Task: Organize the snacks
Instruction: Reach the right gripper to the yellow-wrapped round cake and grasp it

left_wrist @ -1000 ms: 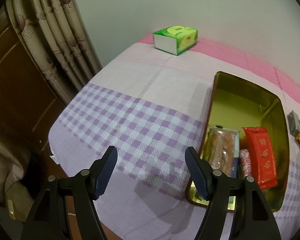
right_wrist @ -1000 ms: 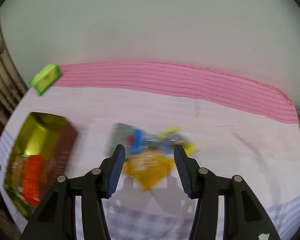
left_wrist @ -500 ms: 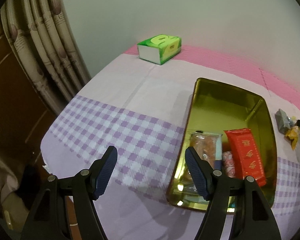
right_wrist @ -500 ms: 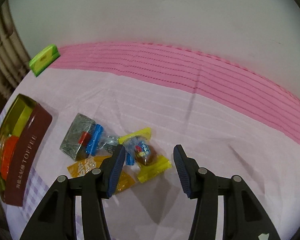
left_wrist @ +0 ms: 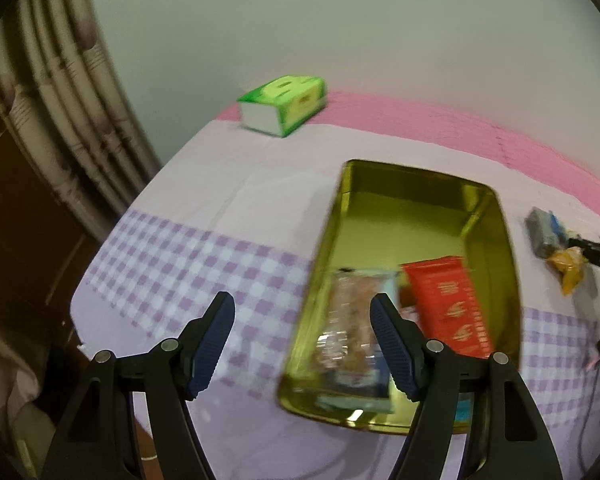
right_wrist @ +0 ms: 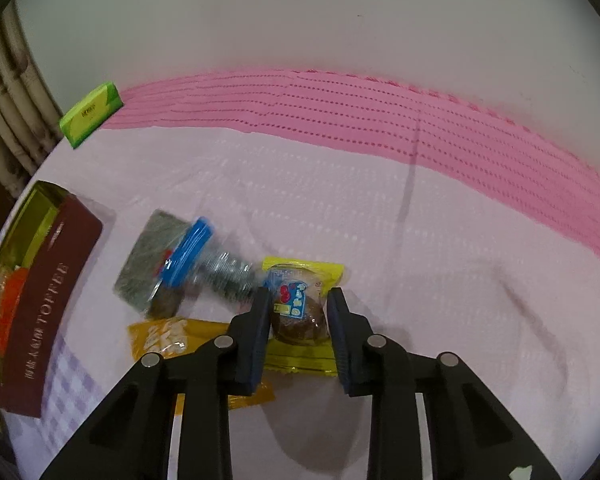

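Observation:
My right gripper [right_wrist: 298, 312] is shut on a yellow-wrapped brown cake snack [right_wrist: 300, 312], its pads pressing both sides. Beside it lie a grey-and-blue packet [right_wrist: 168, 264] and an orange packet [right_wrist: 168, 338]. The gold tin [left_wrist: 416, 216] with a maroon "TOFFEE" side [right_wrist: 48, 304] holds a red packet [left_wrist: 448, 304], a clear-wrapped biscuit pack [left_wrist: 352, 320] and other snacks. My left gripper [left_wrist: 302, 344] is open and empty, hovering over the tin's near left corner. The grey packet [left_wrist: 544, 232] and the orange packet [left_wrist: 568, 268] show right of the tin.
A green tissue pack [left_wrist: 284, 104] sits at the back left near the curtain [left_wrist: 60, 120]; it also shows in the right wrist view [right_wrist: 90, 114]. The table has a purple-check, white and pink cloth [left_wrist: 180, 264]. The table edge drops off at the left. A cable [left_wrist: 596, 368] hangs at the right.
My right gripper has moved forward and closed on the yellow-wrapped cake. My left gripper has drifted right, toward the tin, still open.

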Demonstrator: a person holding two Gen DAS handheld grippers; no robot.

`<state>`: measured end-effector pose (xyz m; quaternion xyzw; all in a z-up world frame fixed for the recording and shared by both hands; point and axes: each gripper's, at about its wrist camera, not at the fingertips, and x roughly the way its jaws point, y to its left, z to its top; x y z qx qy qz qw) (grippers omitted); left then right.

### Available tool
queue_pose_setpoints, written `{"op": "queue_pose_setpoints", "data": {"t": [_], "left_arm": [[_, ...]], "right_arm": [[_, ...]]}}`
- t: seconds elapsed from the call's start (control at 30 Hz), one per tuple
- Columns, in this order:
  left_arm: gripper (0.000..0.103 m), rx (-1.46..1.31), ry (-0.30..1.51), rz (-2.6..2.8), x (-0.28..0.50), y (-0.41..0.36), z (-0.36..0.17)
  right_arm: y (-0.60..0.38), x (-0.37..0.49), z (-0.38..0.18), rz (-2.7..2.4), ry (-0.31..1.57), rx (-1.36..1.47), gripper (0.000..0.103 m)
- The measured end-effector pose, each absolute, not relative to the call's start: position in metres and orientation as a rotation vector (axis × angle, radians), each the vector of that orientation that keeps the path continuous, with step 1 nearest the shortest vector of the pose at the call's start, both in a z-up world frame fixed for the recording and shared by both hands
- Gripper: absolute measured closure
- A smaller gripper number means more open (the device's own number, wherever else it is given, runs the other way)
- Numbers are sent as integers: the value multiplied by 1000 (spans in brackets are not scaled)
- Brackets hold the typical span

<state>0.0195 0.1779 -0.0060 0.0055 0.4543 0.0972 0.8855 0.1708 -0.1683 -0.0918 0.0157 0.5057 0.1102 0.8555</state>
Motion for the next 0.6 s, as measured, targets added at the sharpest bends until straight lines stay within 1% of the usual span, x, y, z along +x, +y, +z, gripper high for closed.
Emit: {"op": "queue_pose_setpoints", "data": {"t": [0.3,0.6], "left_arm": [[32,64,903,20,28,109,11],[31,65,932,-147,41,34,4]], "right_arm": [[-148,113,-89,195,1039,67,76],[-169,90,-89,99,1000,71,77]]}}
